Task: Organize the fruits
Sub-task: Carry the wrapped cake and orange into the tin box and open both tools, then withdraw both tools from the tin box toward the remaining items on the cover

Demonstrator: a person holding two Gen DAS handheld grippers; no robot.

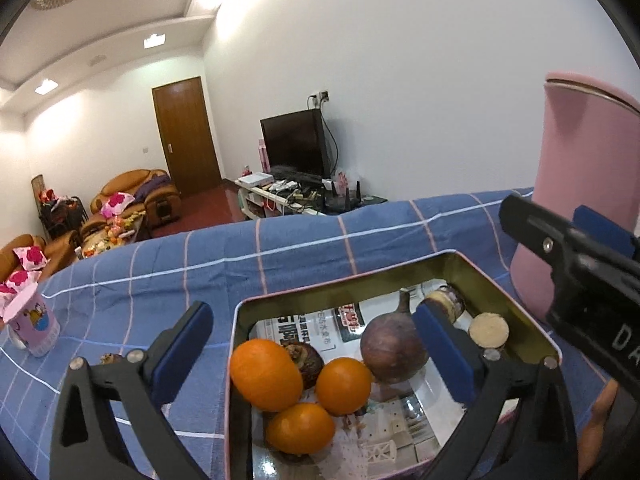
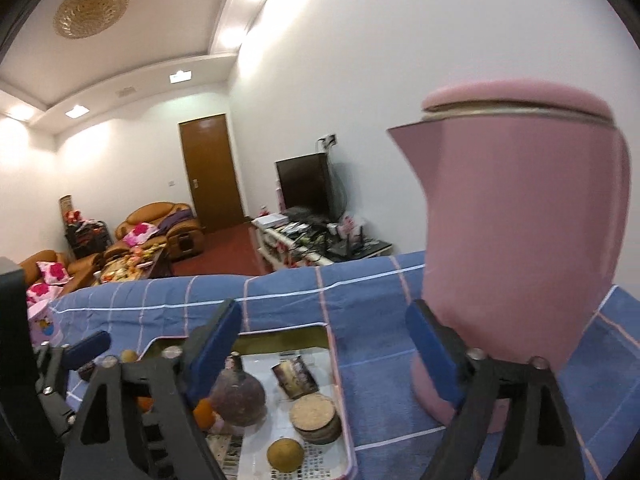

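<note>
Both claws stand wide apart, gripping nothing. The left gripper hangs over the rectangular metal tin; three round orange fruits and a dull purple stemmed fruit lie inside, between its blue pads. The right gripper straddles the tin's far corner; the tall pink lidded jug stands just beyond its right finger on the blue checked cloth

Oranges lie in the tin, seemingly left of the jug.

pink jug, blue checked cloth, television, wooden door
</note>
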